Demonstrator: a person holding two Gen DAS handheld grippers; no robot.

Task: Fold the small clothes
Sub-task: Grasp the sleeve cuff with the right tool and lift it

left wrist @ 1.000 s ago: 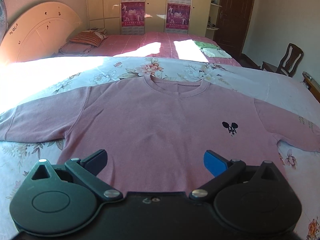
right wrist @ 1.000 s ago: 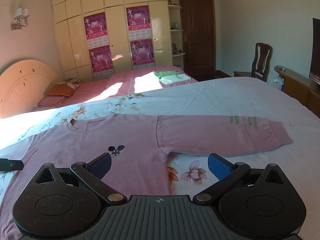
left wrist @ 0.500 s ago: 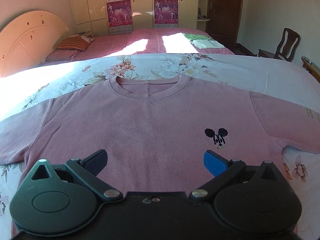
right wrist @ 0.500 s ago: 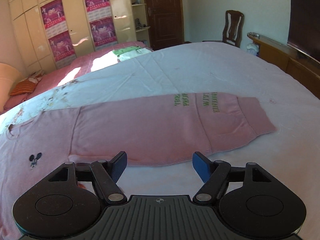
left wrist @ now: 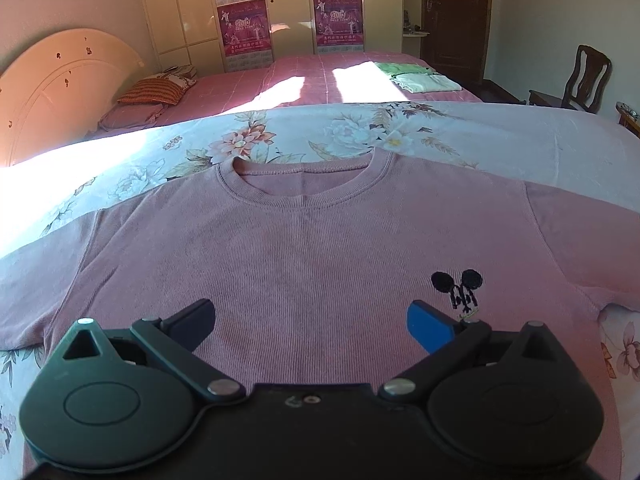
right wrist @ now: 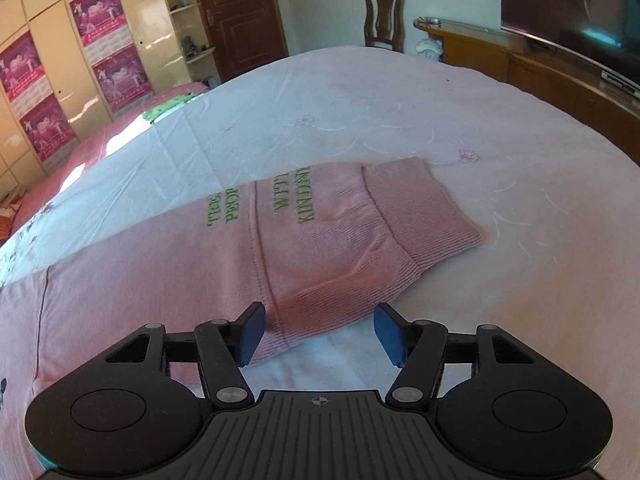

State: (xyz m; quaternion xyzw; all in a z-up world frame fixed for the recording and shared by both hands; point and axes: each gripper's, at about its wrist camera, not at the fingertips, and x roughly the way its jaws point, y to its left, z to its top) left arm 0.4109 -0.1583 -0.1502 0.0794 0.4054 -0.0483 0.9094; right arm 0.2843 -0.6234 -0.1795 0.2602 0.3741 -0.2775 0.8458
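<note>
A pink long-sleeved sweater (left wrist: 304, 256) lies flat, front up, on the bed, collar (left wrist: 304, 184) away from me and a small black mouse emblem (left wrist: 458, 286) on its chest. My left gripper (left wrist: 310, 320) is open and empty, low over the chest. In the right wrist view the sweater's right sleeve (right wrist: 312, 248) stretches out, with green lettering (right wrist: 280, 204) and a ribbed cuff (right wrist: 420, 208). My right gripper (right wrist: 320, 334) is open and empty, its jaws either side of the sleeve's near edge, just short of the cuff.
The bed has a floral sheet (left wrist: 360, 136) near the collar and a pale pink sheet (right wrist: 400, 100) under the sleeve. A second bed (left wrist: 320, 80) with folded green clothes (left wrist: 416, 76) stands behind. A wooden chair (right wrist: 384, 12) and a TV cabinet (right wrist: 540, 60) stand at the right.
My left gripper has moved forward and closer over the sweater's chest. My right gripper has swung right along the sleeve toward the cuff and dropped closer to it. Both stay open.
</note>
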